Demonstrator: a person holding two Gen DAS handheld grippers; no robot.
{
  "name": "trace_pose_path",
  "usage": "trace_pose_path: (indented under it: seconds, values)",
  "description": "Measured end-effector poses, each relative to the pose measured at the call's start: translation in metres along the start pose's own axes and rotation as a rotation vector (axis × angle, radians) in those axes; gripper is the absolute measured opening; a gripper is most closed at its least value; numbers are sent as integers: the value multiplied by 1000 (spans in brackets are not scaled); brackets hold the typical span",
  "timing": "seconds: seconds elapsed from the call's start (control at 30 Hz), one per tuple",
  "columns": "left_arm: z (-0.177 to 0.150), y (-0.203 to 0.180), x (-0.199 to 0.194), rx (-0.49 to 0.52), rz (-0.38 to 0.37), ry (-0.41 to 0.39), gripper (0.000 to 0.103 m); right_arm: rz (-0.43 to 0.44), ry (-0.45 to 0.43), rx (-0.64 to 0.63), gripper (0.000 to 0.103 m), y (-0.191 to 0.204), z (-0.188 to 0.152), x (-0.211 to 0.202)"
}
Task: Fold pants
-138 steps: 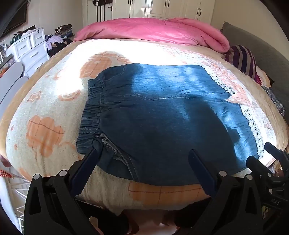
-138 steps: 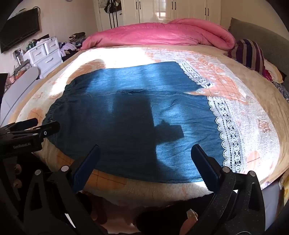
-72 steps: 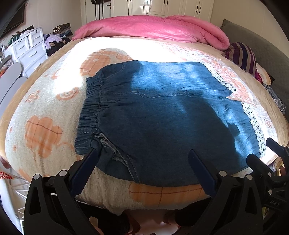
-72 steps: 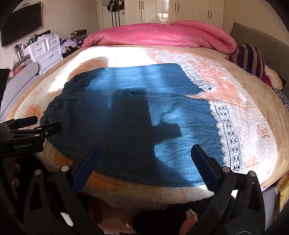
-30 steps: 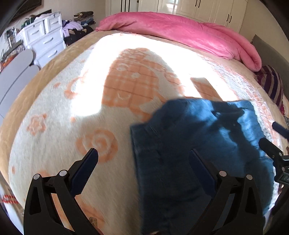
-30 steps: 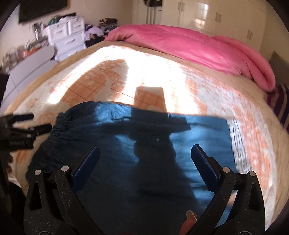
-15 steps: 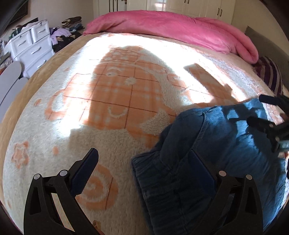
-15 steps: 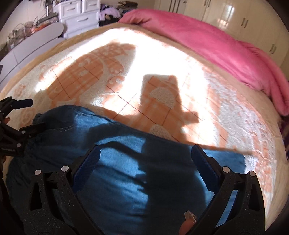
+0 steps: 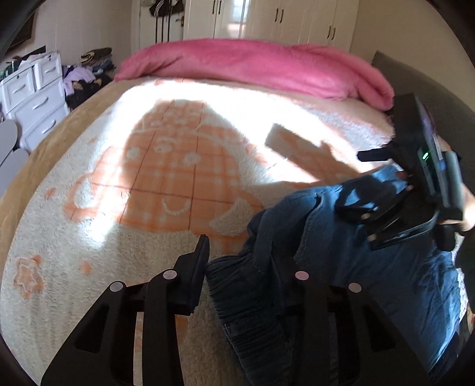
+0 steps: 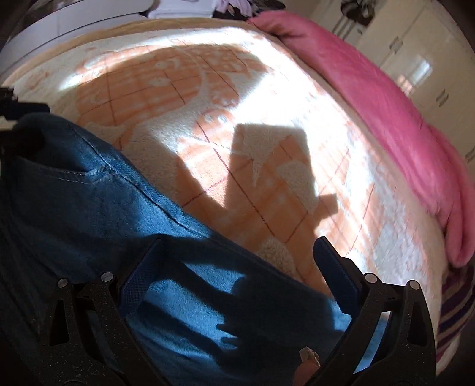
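The blue denim pants [image 9: 371, 267] lie bunched on the cream and orange blanket [image 9: 148, 184], at the lower right of the left wrist view. My left gripper [image 9: 234, 255] has narrowed around the gathered elastic waistband [image 9: 243, 297]; its right finger is hidden in the cloth. The right gripper's body [image 9: 415, 178] hovers over the pants at the right. In the right wrist view the pants [image 10: 124, 225] fill the lower left. My right gripper [image 10: 237, 255] is open, its blue-padded fingers [image 10: 332, 267] just above the denim edge.
A pink duvet [image 9: 252, 68] lies along the far side of the bed. White drawers [image 9: 32, 95] and piled clothes stand at the left. A striped pillow [image 10: 454, 311] sits at the right. White wardrobes [image 9: 267, 20] line the back wall.
Both grippers moved in over the pants, which went from flat to bunched. My left gripper's fingers closed in on the waistband. The right gripper dropped closer to the denim.
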State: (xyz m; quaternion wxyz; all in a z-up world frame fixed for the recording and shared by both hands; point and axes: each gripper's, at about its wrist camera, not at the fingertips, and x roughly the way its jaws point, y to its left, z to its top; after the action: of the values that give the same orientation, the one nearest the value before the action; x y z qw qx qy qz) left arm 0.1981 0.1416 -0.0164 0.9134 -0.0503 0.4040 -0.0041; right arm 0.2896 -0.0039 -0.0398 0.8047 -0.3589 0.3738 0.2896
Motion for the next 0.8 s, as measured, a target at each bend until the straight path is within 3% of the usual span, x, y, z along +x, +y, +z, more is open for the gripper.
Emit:
trace_pose_path:
  seconds: [0.07,0.13,0.17,0.23,0.3,0.53,0.8]
  values:
    - [0,-1,-3,6,-4,-8,35,17,-15,-16,76,6,-2,-1]
    - [0,-1,-5,8,-7,-14,35,53,-11,-30,53,13,-4,-1]
    - [0,-2,-5,12,-9,-15,35,61,-11,-40,48,16,-6,-1]
    - [0,-2,-5,27,0,-18,35,84,-21,-56,23,24,-7,-3]
    - [-1,-5,-6,58,24,-24,35,99,-30,-29,7,27,-8,-7]
    - [-2,1,-12,37,16,-30,36,100,-165,113,2,18,-30,-67]
    - [-11,-15,-54,70,-37,-72,36,126,-235,200,2,34,-67,-135]
